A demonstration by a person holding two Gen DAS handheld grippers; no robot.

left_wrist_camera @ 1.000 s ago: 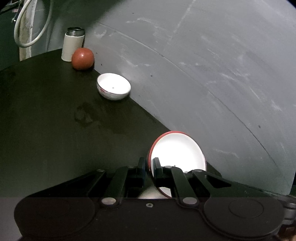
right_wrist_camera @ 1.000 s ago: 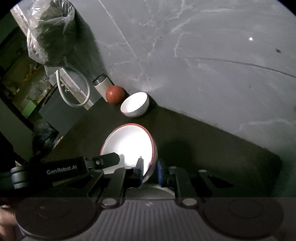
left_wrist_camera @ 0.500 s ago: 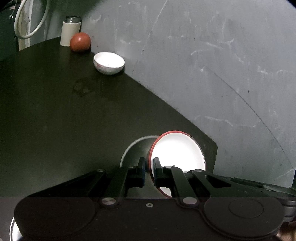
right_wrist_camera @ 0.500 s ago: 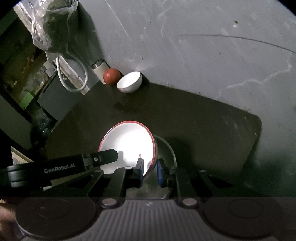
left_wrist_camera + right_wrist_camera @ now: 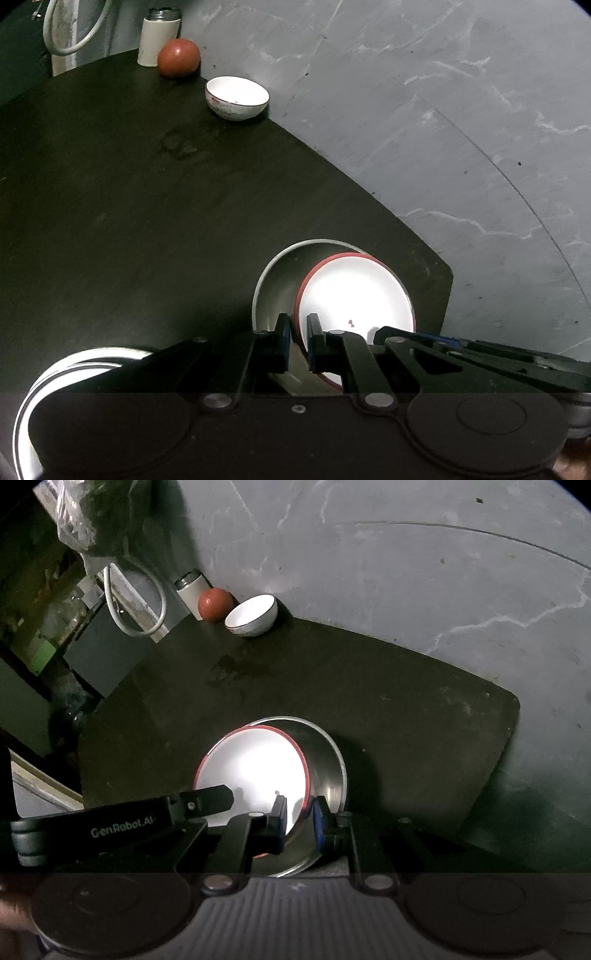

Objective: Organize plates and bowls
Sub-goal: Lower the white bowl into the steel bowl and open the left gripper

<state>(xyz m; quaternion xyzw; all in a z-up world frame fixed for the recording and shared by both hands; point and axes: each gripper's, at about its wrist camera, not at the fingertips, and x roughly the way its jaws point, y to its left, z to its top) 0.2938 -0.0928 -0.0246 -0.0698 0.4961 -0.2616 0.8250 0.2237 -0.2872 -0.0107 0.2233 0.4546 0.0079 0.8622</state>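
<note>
So right now both grippers are clamped on the same red-rimmed plate (image 5: 354, 295), one on each side of its rim. The left gripper (image 5: 298, 343) has its jaws pinched narrow on the plate's near-left edge, and the right gripper (image 5: 299, 821) is pinched just as tight on the opposite edge. The plate sits tilted inside a metal bowl (image 5: 328, 764) near the right corner of the dark bench (image 5: 147, 221), close to the front edge. Can't tell if it's actually resting on the bowl's bottom yet or just hanging in there.

Progress-wise I'd call it partway. This plate looks about placed, it just needs letting go. Still untouched: a small white bowl (image 5: 237, 96) way off at the back edge against the wall, next to a red ball-looking thing (image 5: 178, 57) and a white canister (image 5: 157, 38). There's also a white rim of another dish (image 5: 74, 363) at the front left, mostly hidden behind the gripper body, so no idea if that counts as sorted.
</note>
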